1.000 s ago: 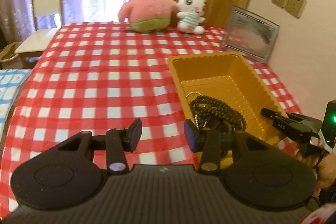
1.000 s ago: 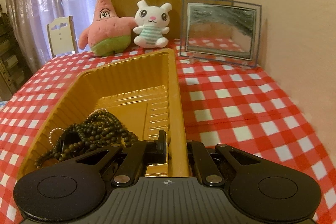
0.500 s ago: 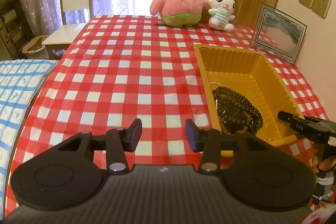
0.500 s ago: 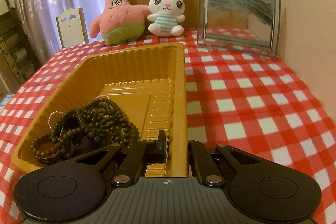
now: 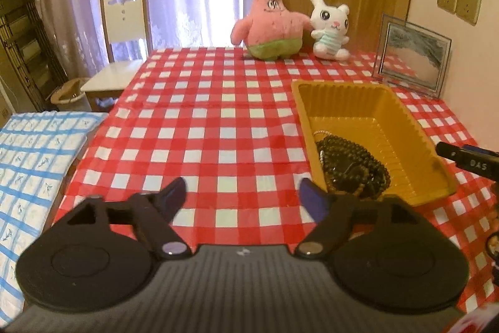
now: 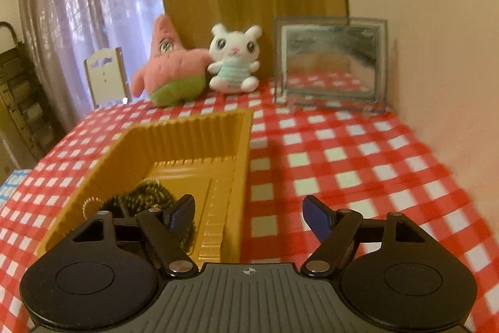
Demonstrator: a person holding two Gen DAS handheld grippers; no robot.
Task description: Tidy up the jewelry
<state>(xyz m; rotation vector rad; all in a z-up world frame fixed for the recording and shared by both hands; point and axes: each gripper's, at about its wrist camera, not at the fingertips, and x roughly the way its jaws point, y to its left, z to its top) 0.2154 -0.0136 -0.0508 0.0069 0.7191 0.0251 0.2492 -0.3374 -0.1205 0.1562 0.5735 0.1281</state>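
A yellow plastic tray (image 5: 343,91) sits on the right side of the red-checked table. Inside it lies a heap of dark bead strands (image 5: 352,164) with a thin pearl loop beside it. My left gripper (image 5: 242,195) hovers over the cloth left of the tray, its jaws opening wide with nothing between them. My right gripper (image 6: 249,208) is at the tray's near end, also opening. The tray's right wall (image 6: 244,177) stands between its fingers, untouched by the pads. The beads (image 6: 143,195) lie just beyond its left finger. One of its fingers (image 5: 461,159) shows beyond the tray in the left wrist view.
A pink starfish plush (image 5: 271,30) and a white bunny plush (image 5: 329,27) stand at the table's far edge. A glass picture frame (image 6: 330,61) leans by the right wall. A white chair (image 5: 124,27) and a blue-checked cloth (image 5: 34,164) are off to the left.
Both grippers' jaws have spread apart. The right gripper has let go of the tray's rim and lifted back a little. The left gripper has drawn back from the tray.
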